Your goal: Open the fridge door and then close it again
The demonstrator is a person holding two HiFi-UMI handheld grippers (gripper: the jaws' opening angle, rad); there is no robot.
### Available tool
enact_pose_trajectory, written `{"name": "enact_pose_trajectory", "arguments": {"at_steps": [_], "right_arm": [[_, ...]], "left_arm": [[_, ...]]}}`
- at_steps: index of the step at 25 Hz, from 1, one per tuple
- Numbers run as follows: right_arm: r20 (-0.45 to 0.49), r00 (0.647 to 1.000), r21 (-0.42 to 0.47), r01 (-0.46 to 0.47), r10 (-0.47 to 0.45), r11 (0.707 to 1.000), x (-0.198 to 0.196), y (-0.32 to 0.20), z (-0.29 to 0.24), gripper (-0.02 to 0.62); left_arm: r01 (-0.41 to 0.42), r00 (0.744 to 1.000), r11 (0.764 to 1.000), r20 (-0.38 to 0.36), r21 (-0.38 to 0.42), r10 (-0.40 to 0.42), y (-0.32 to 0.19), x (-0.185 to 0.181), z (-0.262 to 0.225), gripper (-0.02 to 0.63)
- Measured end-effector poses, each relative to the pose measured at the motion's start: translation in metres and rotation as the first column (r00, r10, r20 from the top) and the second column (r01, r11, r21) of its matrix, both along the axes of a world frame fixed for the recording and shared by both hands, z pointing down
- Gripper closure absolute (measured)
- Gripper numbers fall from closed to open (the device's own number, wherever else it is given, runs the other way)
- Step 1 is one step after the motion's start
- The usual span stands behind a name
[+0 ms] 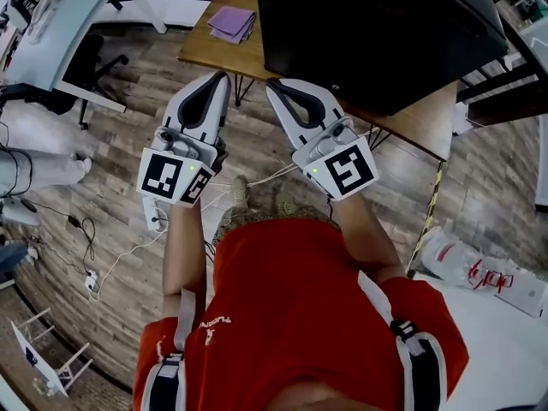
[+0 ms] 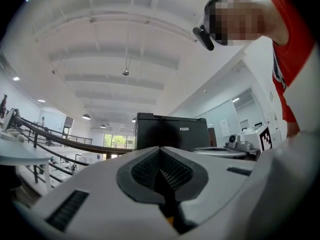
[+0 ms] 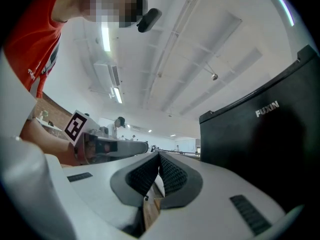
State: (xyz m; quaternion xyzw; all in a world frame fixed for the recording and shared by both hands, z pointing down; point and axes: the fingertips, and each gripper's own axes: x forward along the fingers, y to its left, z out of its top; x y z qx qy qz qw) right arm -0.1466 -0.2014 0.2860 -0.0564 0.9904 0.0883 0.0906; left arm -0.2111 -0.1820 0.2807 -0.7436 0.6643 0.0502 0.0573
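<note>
The fridge (image 1: 377,32) is a black box standing upright on the wooden table (image 1: 214,51), at the far right of the head view, directly beyond both grippers. White lettering reading "FUXIN" sits at the upper right corner of the face turned toward the person, and it is legible in both gripper views (image 2: 185,129) (image 3: 266,109). That face shows no gap, so the door reads as shut. No handle or hinge can be made out. The long axis cannot be settled: the head view shows mainly the top panel, cut off by the upper edge, and in both gripper views the lower body is hidden behind the jaws. The left gripper (image 1: 223,77) and the right gripper (image 1: 274,86) are held side by side, near level, tips aimed at the fridge and apart from it. Each gripper has its ribbed pads (image 2: 172,171) pressed together with nothing between them. Each carries a cube with square black-and-white markers (image 1: 175,176). A stack of purple cloths (image 1: 232,22) lies at the table's far left. Small print on the red shirt (image 1: 300,315) and red print on the white bag (image 1: 467,268) at the right are too small to read.
</note>
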Motion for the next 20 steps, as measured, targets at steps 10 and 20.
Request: {"name": "enact_pose_trajectory", "arguments": {"at_steps": [10,20], "right_arm": [[-0.041,0.987,0.01,-0.158,0.158,0.987,-0.046,-0.028,0.003,0.569],[-0.04,0.952,0.015,-0.303,0.303,0.953,-0.071,-0.051,0.013,0.569]], "left_arm": [[-0.176,0.984,0.984,-0.004,-0.013,0.176,-0.051,-0.042,0.01,0.597],[-0.318,0.948,0.948,0.018,-0.019,0.318,-0.099,-0.072,0.019,0.597]]}}
